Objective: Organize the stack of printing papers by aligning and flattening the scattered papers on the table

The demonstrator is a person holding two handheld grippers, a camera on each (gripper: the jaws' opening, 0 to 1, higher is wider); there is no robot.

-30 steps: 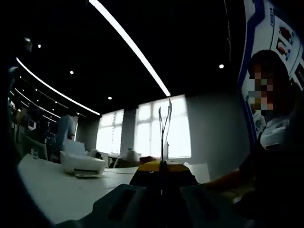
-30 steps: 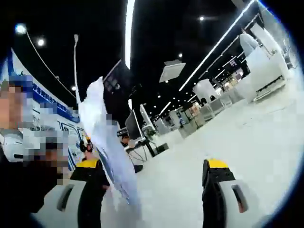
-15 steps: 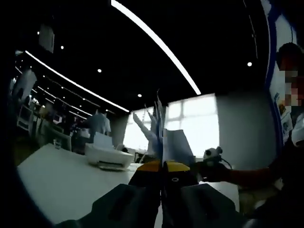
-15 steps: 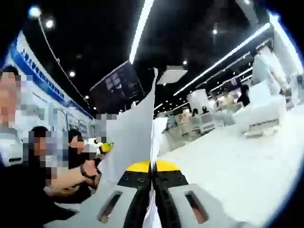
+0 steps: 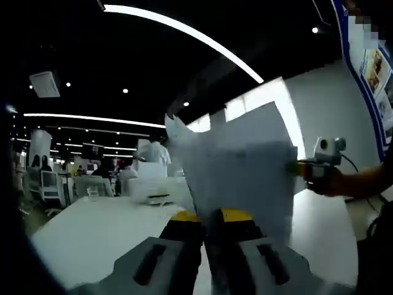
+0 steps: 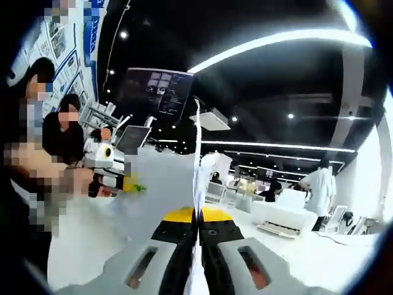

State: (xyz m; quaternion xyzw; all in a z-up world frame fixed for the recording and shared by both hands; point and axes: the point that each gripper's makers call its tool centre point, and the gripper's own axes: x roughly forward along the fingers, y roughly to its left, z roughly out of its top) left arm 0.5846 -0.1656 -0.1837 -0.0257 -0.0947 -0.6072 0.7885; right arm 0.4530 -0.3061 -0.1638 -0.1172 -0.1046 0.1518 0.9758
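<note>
Evidently the gathering step is in hand: left tool (image 5: 207, 216) and right tool (image 6: 198, 216) each stand clamped on the papers (image 5: 236, 169), held upright above the bench (image 5: 101, 230). Next move, in my judgement, is to lower the sheaf edge-down, tap it square, then lay it flat.

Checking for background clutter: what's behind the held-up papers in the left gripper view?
Behind the papers: bright windows, a white printer on the table. The rest is covered.
</note>
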